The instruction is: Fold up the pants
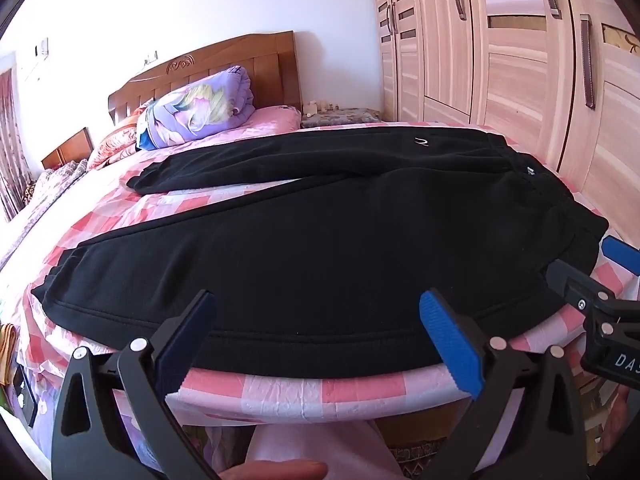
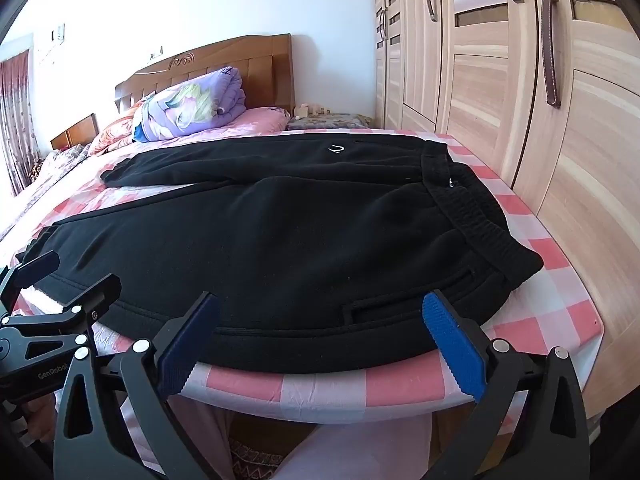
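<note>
The black pants (image 1: 320,232) lie spread flat on the pink-checked bed (image 1: 304,390), with the waistband (image 2: 472,208) toward the wardrobe (image 2: 560,100) and both legs running away from the wardrobe, parted in a narrow V. The near leg's outer seam lies along the bed edge closest to both grippers. The left gripper (image 1: 316,336) hovers over that seam about mid-leg, jaws spread wide and holding nothing. The right gripper (image 2: 320,336) hovers over the same seam nearer the wardrobe, beside the hip pocket (image 2: 404,296), jaws likewise spread wide and empty. The fabric appears to be thick fleece: soft, limp, moderately heavy, not slippery and not fragile; expect it to sag and drag between the grip points. Recommended hold: pinch the near seam edge through both layers, one gripper near the waistband, the other toward the cuff, then carry the near leg over onto the far leg.
</note>
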### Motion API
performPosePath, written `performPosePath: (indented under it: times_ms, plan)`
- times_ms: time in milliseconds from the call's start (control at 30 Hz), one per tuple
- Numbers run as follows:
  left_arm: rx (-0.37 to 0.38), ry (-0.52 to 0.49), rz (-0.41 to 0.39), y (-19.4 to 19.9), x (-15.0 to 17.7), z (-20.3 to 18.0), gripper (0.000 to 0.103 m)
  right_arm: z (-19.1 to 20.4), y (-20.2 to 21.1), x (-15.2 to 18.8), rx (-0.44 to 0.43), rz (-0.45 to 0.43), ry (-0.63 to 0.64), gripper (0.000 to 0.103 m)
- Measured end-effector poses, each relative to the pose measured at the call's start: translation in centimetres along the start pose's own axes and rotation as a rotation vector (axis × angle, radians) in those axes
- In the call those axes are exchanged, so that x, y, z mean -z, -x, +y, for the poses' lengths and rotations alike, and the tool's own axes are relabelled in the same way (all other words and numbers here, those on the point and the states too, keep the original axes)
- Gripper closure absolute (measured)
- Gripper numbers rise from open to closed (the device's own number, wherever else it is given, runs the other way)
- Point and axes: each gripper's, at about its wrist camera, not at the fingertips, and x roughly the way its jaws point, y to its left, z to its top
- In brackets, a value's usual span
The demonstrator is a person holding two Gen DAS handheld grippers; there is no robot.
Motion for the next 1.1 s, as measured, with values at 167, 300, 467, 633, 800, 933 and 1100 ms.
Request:
performPosePath:
  times_ms: [167, 300, 467, 633, 800, 933, 1100]
  plan:
    - [0.0, 0.001, 0.001, -0.04, 0.07, 0.0, 0.002, 0.01, 0.0, 0.08, -0.001, -0.001, -0.001, 0.004]
    - [-0.001, 0.001, 0.002, -0.07, 0.05, -0.06, 0.002, 0.04, -0.06, 0.04, -0.001, 0.001, 0.0, 0.004]
    - [0.0, 0.002, 0.003, -0.1, 0.1, 0.08, 0.002, 0.03, -0.02, 0.04, -0.001, -0.001, 0.0, 0.004]
    - [0.001, 0.002, 0.004, -0.09, 0.13, 0.15, 0.002, 0.05, -0.01, 0.05, -0.002, -0.001, 0.0, 0.004]
    - [0.0, 0.002, 0.004, -0.12, 0.07, 0.05, 0.002, 0.04, -0.06, 0.06, -0.002, 0.002, -0.002, 0.004]
    - [0.001, 0.002, 0.005, -0.08, 0.1, 0.07, 0.002, 0.08, 0.02, 0.1, -0.002, 0.0, -0.002, 0.004]
    - [0.001, 0.003, 0.006, -0.08, 0.17, 0.11, 0.002, 0.05, 0.01, 0.09, -0.002, 0.001, -0.003, 0.004]
